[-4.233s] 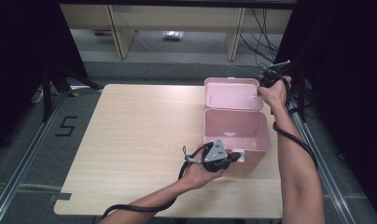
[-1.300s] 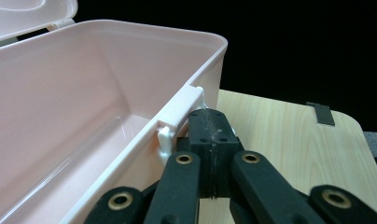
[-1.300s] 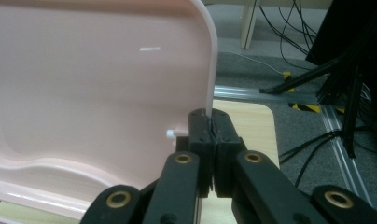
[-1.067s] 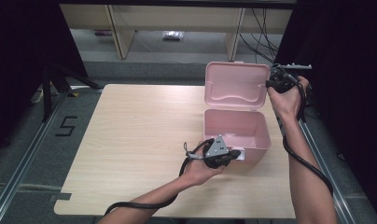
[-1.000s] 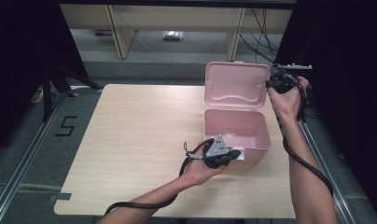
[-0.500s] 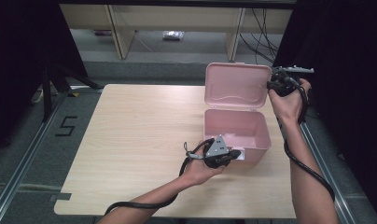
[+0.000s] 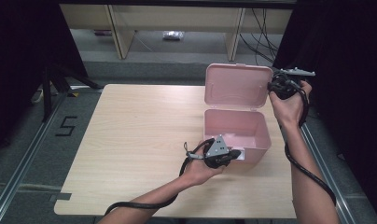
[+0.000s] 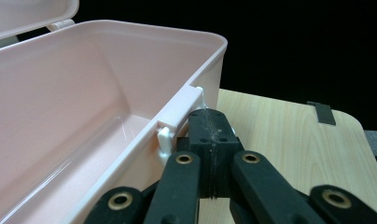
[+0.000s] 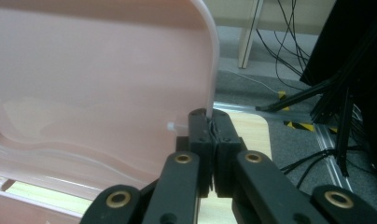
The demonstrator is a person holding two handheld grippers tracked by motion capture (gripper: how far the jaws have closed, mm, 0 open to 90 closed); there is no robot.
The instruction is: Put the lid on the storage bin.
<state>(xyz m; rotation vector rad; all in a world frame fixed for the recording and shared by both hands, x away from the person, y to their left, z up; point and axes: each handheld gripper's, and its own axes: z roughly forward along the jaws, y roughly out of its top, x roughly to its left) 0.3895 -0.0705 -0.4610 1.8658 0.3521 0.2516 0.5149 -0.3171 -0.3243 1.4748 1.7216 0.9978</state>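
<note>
The table (image 7: 130, 140) carries a pink box (image 7: 235, 128) at its right side, lid (image 7: 237, 86) upright. The right gripper (image 7: 282, 84) clamps the lid's right edge; the left gripper (image 7: 233, 156), jaws together, presses under the front latch (image 8: 179, 109). A "5" (image 7: 65, 126) marks the floor far left of both; the gripper views miss it.

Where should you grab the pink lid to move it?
Probably the lid's thin right edge, coming from the right side. It stands upright on its hinge, so that rim sticks out free and narrow enough for jaws to pinch. The right gripper is shut on that edge.
</note>
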